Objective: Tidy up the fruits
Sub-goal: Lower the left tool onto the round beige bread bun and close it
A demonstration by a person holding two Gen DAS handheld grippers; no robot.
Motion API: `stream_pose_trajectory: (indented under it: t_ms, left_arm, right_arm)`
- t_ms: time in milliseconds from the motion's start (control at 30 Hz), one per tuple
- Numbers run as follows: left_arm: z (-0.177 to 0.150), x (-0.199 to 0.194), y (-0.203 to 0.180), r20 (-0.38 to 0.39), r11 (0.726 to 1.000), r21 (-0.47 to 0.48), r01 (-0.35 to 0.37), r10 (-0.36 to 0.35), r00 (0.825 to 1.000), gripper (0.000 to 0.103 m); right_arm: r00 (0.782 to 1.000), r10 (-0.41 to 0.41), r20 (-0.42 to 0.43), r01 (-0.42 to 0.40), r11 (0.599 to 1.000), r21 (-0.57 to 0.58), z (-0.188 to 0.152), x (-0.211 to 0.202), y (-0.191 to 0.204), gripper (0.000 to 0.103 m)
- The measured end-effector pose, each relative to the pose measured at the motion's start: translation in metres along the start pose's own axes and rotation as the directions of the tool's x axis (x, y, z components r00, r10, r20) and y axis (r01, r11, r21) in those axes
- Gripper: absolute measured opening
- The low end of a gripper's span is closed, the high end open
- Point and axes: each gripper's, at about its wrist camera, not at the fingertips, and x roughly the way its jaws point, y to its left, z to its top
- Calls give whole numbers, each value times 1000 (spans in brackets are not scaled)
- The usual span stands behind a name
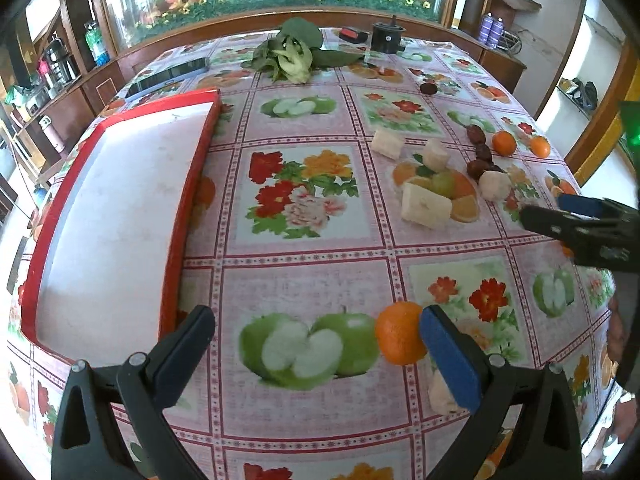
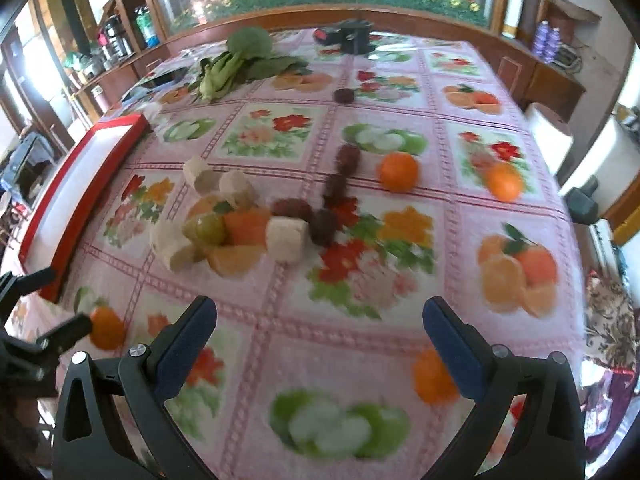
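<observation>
My left gripper (image 1: pixel 316 334) is open and empty over the tablecloth. A small orange (image 1: pixel 400 332) lies just inside its right finger, and a pale banana chunk (image 1: pixel 440 394) sits behind that finger. The red tray (image 1: pixel 188 184) with a white floor lies to the left. Several banana chunks (image 1: pixel 426 205), dark dates (image 1: pixel 478 152) and two oranges (image 1: pixel 504 143) lie farther right. My right gripper (image 2: pixel 320 326) is open and empty. It faces the banana chunks (image 2: pixel 286 239), dates (image 2: pixel 348 159), oranges (image 2: pixel 398 171) and the tray (image 2: pixel 82 200). It also shows in the left wrist view (image 1: pixel 560 212).
Leafy greens (image 1: pixel 294 50) lie at the far side, with a black pot (image 1: pixel 387 38), a red-black object (image 1: pixel 354 35) and a dark tablet (image 1: pixel 172 74). Wooden shelving surrounds the table. The table's right edge (image 2: pixel 576 280) is close. The right view is blurred.
</observation>
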Motion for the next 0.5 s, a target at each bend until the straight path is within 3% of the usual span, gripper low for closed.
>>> stream_pose_trajectory:
  t_ms: [233,367,500]
  left_arm:
    - [-19,-13,-16,-55,983,71,171,-168,984,103]
    - [-37,-18,-40,-76,968,149,202,-193,978,103]
    - [-39,-5,-54,-115,965,137,223,-208,971,101]
  right_arm:
    - [999,-8,-34,6,998,-68,9,21,16,97]
    - [999,12,-31,-14,998,-63,7,19,16,97]
    - [999,13,-34,-15,998,-57,5,17,13,97]
